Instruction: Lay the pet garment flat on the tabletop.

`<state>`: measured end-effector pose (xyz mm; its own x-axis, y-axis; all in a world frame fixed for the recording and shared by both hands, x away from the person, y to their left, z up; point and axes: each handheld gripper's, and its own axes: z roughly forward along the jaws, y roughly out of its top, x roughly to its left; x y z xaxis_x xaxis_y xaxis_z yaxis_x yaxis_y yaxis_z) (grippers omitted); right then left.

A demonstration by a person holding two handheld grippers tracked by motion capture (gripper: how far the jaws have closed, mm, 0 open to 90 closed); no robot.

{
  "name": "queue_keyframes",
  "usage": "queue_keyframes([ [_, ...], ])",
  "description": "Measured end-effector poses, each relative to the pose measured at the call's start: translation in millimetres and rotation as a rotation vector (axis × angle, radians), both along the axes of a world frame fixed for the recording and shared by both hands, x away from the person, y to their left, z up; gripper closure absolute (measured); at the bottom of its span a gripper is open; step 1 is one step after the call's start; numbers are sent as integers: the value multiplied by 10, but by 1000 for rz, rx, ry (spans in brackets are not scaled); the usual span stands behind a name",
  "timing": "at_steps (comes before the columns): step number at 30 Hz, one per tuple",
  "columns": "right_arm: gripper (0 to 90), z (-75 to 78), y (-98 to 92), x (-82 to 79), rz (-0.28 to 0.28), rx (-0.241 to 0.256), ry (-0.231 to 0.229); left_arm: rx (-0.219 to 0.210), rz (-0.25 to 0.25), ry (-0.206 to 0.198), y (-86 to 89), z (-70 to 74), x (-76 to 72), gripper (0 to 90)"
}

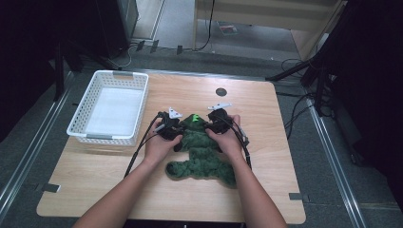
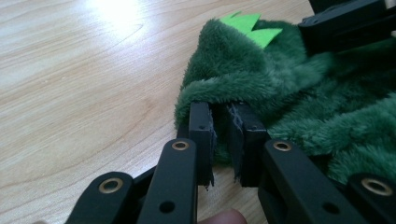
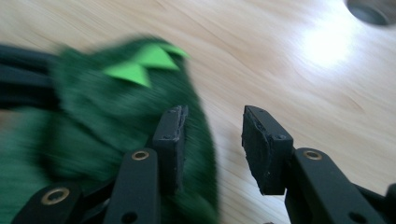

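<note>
Left gripper (image 2: 222,135) pinches shaggy green fleece garment (image 2: 299,93) — felt triangle spikes (image 2: 250,25).

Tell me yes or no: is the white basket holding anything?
No. In the high view the white basket at the table's left side shows just its bare bottom, while the green plush garment lies on the wood.
</note>
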<state>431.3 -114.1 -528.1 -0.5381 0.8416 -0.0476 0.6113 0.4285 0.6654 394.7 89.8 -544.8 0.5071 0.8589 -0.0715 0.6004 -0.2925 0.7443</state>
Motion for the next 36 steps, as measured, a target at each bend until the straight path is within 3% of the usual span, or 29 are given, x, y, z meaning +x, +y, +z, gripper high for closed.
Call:
queue_keyframes([
  [1, 603, 0, 0, 0, 0, 0, 0, 0, 0, 0, 0, 0, 0, 804],
  [4, 646, -54, -140, 18, -71, -31, -33, -11, 17, 4, -8, -1, 6, 782],
  [7, 651, -44, -205, 26, -95, -27, -46, -7, 13, 1, -22, -1, 3, 758],
  [8, 654, 31, -233, 5, -86, 51, -62, -5, 7, -2, -29, -3, 2, 758],
  [9, 683, 86, -229, -10, -64, 99, -80, 3, -3, -9, -50, -3, -1, 758],
  [10, 683, 86, -229, -10, -64, 99, -80, 3, -3, -9, -50, -3, -1, 758],
  [11, 783, 189, -172, -40, 14, 197, -95, 4, -5, -19, -93, -8, -3, 760],
  [14, 897, 220, 3, -68, 125, 253, -62, 18, -31, -29, -169, -11, -15, 764],
  [16, 900, 128, 155, -76, 170, 181, -23, 29, -33, -31, -187, -13, -22, 766],
  [17, 900, 128, 155, -76, 170, 181, -23, 47, -32, -37, -193, -9, -28, 766],
  [18, 900, -12, 210, -62, 180, 83, 8, 58, -33, -31, -165, -3, -25, 773],
  [19, 900, -48, 195, -59, 158, 62, 11, 73, -28, -30, -143, 4, -24, 781],
  [20, 900, -48, 195, -59, 158, 62, 11, 73, -28, -30, -143, 4, -24, 788],
  [21, 900, -96, 51, -30, 94, 108, 14, 84, -21, -29, -89, 9, -15, 801],
  [23, 900, -105, -2, -21, 74, 121, 9, 83, -14, -28, -68, 10, -9, 807],
  [25, 900, -120, -106, -14, 37, 130, -7, 80, -5, -27, -53, 9, 7, 812],
  [28, 900, -121, -143, -16, 32, 112, -23, 94, 9, -31, -68, 13, 23, 809],
  [31, 900, -118, -130, -20, 30, 97, -31, 64, 27, -29, -55, 40, 9, 760],
  [33, 900, -119, -143, -18, 40, 108, -23, -24, 39, -57, 18, 115, -25, 737],
  [36, 900, -122, -159, -14, 44, 120, -18, -133, 132, -115, 101, 242, -20, 725],
])
